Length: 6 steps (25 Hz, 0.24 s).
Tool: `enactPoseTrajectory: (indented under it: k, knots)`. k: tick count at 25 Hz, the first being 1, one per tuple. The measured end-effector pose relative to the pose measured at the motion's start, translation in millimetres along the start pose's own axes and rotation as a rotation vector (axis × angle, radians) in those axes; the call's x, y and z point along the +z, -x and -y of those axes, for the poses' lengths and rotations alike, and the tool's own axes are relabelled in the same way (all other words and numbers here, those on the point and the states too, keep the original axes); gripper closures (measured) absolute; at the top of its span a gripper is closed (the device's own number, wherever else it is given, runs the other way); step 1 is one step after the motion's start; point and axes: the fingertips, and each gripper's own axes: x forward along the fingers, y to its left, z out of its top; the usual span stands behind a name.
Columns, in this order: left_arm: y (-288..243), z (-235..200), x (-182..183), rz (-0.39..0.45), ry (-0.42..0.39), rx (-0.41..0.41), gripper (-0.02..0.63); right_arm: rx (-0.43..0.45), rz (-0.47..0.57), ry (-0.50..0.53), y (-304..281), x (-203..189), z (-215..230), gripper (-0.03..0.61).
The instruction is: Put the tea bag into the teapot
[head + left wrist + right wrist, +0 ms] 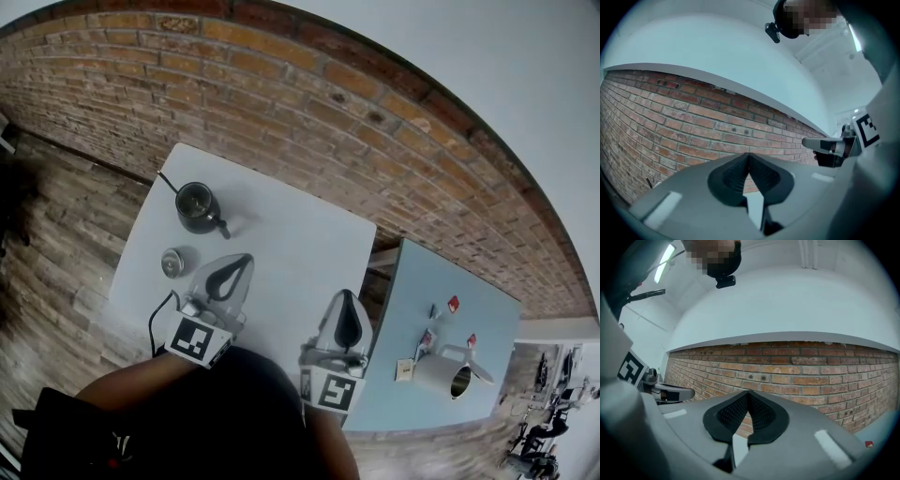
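Observation:
A white teapot with a dark open mouth and a spout stands on the blue-grey side table at the right. Several tea bags with red tags lie just beyond it. One red tag shows low at the right of the right gripper view. My left gripper is shut and empty over the white table. My right gripper is also shut and empty, near that table's right edge, left of the tea bags. Both point level at the brick wall.
A black kettle with a cord stands open at the white table's far left, and a round metal lid lies in front of it. A small beige packet lies left of the teapot. Wooden floor surrounds the tables.

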Motion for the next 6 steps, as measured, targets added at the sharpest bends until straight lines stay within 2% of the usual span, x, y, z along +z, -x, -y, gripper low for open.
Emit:
enactPoseTrajectory:
  k: [6]
  knots:
    - [4.8,-0.6,2.0,-0.001,-0.009,-0.013,0.615,-0.019,-0.003,0.01,4.0,-0.8,-6.8,0.578]
